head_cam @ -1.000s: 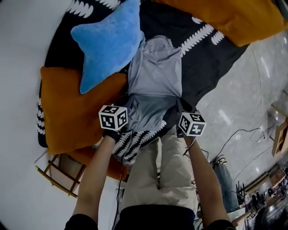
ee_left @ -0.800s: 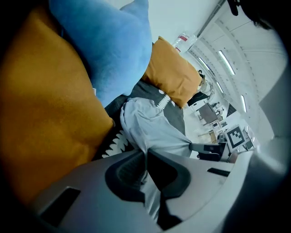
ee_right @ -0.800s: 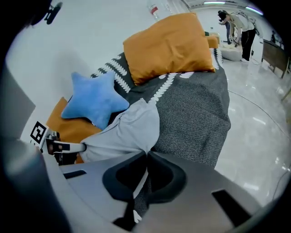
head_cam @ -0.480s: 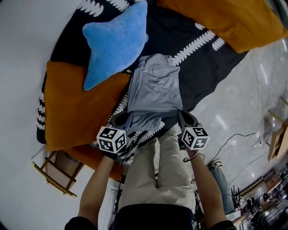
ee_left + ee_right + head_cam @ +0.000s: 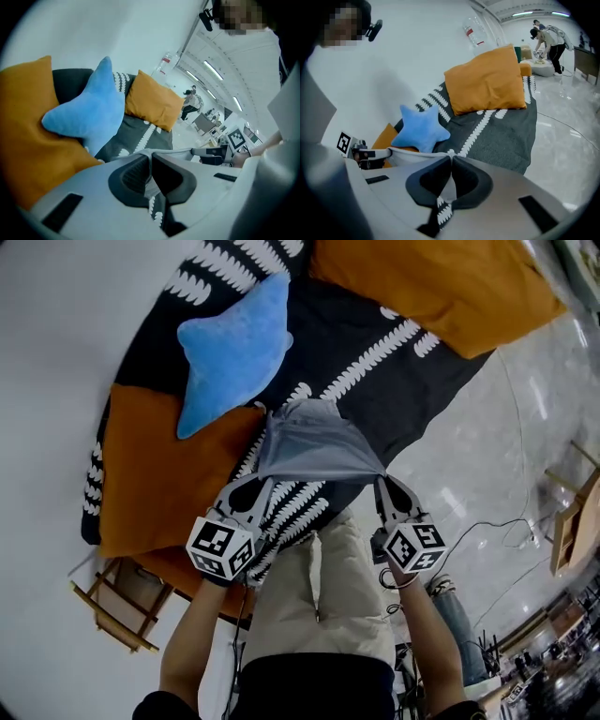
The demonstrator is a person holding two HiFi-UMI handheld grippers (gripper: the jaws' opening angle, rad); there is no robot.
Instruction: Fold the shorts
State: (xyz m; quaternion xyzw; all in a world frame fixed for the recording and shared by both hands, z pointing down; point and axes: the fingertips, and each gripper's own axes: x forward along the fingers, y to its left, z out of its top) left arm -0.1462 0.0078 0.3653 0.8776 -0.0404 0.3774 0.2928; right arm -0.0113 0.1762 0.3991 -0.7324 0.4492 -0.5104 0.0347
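The grey shorts (image 5: pixel 314 442) hang stretched between my two grippers above the black patterned blanket (image 5: pixel 412 362). Their far end droops toward the blanket near the blue star pillow (image 5: pixel 234 348). My left gripper (image 5: pixel 265 481) is shut on the shorts' near left corner, and my right gripper (image 5: pixel 381 477) is shut on the near right corner. In the left gripper view the closed left gripper (image 5: pixel 151 158) pinches grey cloth, and the taut hem (image 5: pixel 178 151) runs across to the other gripper. The right gripper (image 5: pixel 451 160) pinches the hem (image 5: pixel 412 153) likewise.
Orange pillows lie left (image 5: pixel 159 465) and at the back right (image 5: pixel 441 282) of the blanket. A wooden frame (image 5: pixel 117 610) stands at the lower left. Marble floor with cables (image 5: pixel 497 512) spreads to the right. People stand far off (image 5: pixel 551 35).
Both grippers have risen with the shorts' near edge. The shorts, lying flat a second ago, are now lifted off the blanket and pulled taut between the grippers.
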